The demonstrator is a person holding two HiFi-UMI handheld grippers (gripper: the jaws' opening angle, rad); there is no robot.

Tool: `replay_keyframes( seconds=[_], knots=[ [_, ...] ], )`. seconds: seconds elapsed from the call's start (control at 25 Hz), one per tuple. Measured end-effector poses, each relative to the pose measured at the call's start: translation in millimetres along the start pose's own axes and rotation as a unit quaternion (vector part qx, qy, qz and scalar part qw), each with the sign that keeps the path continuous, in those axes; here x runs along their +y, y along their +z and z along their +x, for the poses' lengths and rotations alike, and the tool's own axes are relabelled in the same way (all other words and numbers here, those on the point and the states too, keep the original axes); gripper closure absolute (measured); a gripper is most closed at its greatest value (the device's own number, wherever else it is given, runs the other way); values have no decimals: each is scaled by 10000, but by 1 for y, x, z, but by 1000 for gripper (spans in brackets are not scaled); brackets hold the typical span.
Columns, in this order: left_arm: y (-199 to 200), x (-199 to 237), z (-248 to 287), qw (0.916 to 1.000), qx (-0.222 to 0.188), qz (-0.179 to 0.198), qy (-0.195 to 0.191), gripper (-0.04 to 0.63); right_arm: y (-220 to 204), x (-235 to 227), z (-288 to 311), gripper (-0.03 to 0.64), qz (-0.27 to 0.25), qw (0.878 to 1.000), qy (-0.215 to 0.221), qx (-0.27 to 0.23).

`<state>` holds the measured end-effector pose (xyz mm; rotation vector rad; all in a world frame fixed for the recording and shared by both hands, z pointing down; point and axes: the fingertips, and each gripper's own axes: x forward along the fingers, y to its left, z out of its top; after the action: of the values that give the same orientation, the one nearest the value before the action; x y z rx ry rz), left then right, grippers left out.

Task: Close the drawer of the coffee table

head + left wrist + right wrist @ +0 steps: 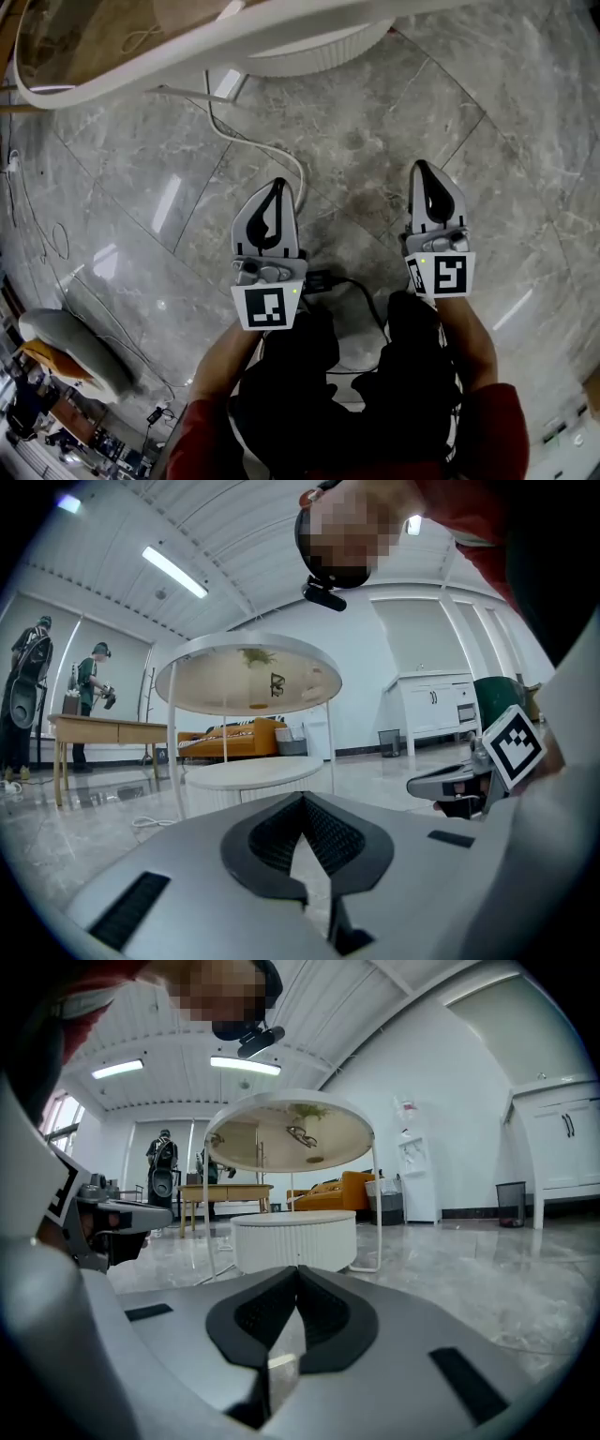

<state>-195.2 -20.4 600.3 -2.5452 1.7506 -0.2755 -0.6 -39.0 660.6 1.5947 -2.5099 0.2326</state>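
Note:
The coffee table has a round glass top on a thin white frame and a low white ribbed drum under it. It stands a short way ahead of both grippers, seen as glass top over drum, and glass top over drum. No drawer shows sticking out from these angles. My left gripper and right gripper hover side by side over the marble floor, apart from the table. Each is shut with nothing between its fingers, as the left gripper and right gripper show up close.
A white cable runs across the floor from the table toward me, and a small black box with a cord lies by my feet. Farther off are an orange sofa, a wooden table with people beside it, and white cabinets.

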Motion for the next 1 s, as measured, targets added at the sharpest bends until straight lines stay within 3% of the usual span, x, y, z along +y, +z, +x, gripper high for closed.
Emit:
replay_keyframes(
  seconds=[0.16,0.32,0.72,1.0],
  knots=[
    [63,12,-10,9998,-56,197,-50,582,72,5,-12,595,-15,10000,25,-50],
    [143,23,-25,9999,-14,119,36,583,162,14,-33,594,20,10000,62,-53],
    [393,59,-51,9992,16,-79,394,583,405,12,-83,594,300,9994,-155,1],
    [558,84,-80,9967,-113,-57,797,583,584,8,-116,594,461,9980,-326,-269]
  ],
)
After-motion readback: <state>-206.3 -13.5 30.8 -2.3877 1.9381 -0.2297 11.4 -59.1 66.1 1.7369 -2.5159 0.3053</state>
